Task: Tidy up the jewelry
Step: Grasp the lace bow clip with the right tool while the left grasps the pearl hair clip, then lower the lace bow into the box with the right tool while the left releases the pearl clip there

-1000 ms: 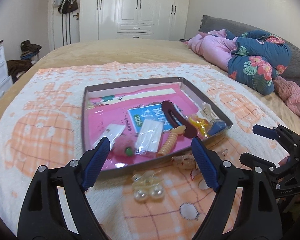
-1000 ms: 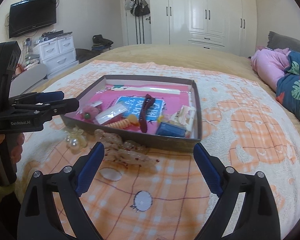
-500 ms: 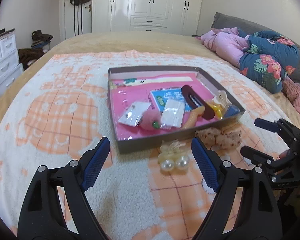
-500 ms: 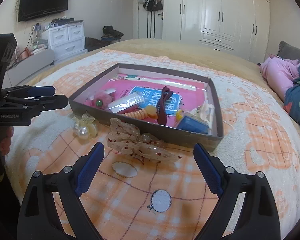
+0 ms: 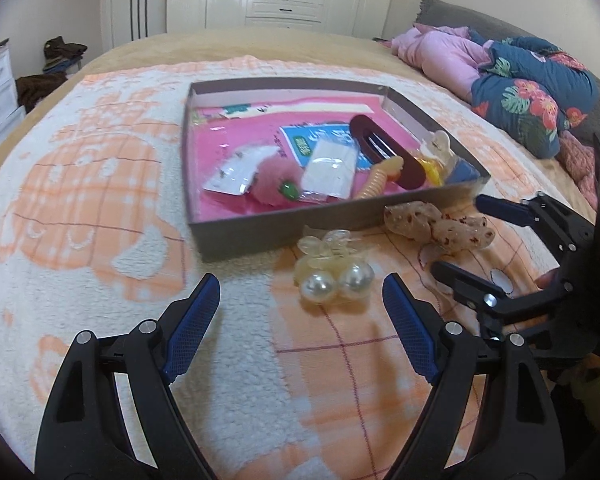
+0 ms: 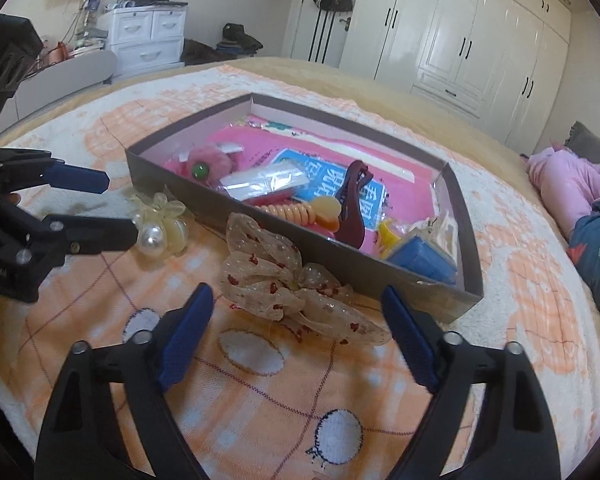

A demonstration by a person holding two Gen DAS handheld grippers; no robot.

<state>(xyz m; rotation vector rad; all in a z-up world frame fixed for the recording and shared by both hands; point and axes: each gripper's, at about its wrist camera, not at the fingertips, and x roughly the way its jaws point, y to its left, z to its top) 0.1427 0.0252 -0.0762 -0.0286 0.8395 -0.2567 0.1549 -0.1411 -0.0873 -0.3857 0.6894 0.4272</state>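
left gripper jaws apart, nothing between, just short of pearl clip. right gripper jaws closing, empty, around near edge of sheer bow. both pieces on blanket, just outside near wall of tray. advisable: centre pads on bow's knot, pinch low, lift clear of wall before dropping in tray.

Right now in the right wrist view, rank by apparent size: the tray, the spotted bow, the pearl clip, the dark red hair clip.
1. Tray
2. Spotted bow, though nearest the camera
3-4. Dark red hair clip and pearl clip look alike; not ranked.
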